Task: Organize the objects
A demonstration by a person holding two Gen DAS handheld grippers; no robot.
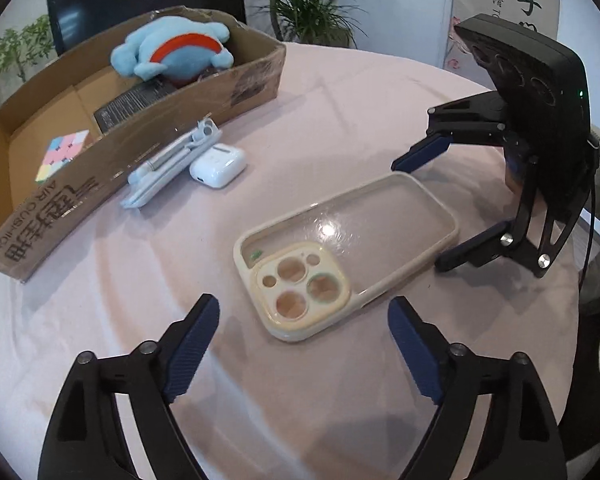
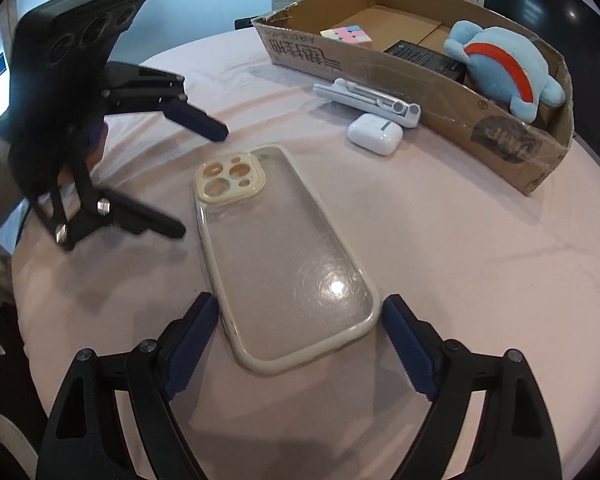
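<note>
A clear phone case (image 1: 380, 220) with a cream rim lies flat on the pink tablecloth, camera cutouts toward my left gripper (image 1: 303, 308). That gripper is open, and the case's camera end sits just ahead of its blue pads. My right gripper (image 2: 300, 302) is open at the opposite end, its pads close beside the two long edges of the case (image 2: 276, 248). I cannot see them pressing. Each gripper shows in the other's view: the right gripper (image 1: 418, 216) and the left gripper (image 2: 200, 183).
A cardboard box (image 1: 140, 136) at the back holds a blue plush toy (image 1: 172, 48), a pastel cube (image 1: 64, 154) and a flat black item (image 1: 136, 104). In front of it lie a white folded stand (image 1: 168, 164) and a white earbud case (image 1: 218, 166). The round table's edge runs behind the right gripper.
</note>
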